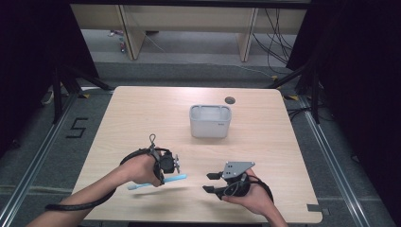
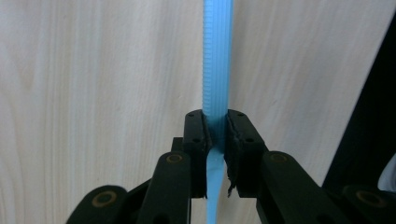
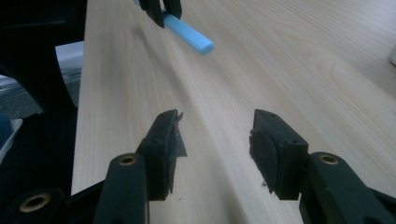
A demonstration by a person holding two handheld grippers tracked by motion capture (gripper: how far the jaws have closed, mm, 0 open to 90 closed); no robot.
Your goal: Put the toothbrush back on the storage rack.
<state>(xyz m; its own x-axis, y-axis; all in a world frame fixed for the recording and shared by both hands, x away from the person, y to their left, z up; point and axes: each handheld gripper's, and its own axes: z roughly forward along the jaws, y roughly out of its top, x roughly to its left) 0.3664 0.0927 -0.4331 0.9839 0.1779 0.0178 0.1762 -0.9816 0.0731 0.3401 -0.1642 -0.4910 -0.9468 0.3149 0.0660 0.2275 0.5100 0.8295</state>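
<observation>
Left tool [image 1: 176,163] squeezing a blue toothbrush [image 1: 158,182], held just above the desk [image 1: 142,109], in front of the grey box [image 1: 210,121], right tool [image 1: 210,182] nearby, jaws apart, holding nothing

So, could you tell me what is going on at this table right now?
A person is working at a wooden table with a handheld gripper in each hand. The left gripper is shut on a light blue toothbrush, holding it level just above the tabletop. The right gripper is open with nothing between its jaws, pointing toward the toothbrush's handle end. A grey container stands farther back on the table, apart from both hands.
</observation>
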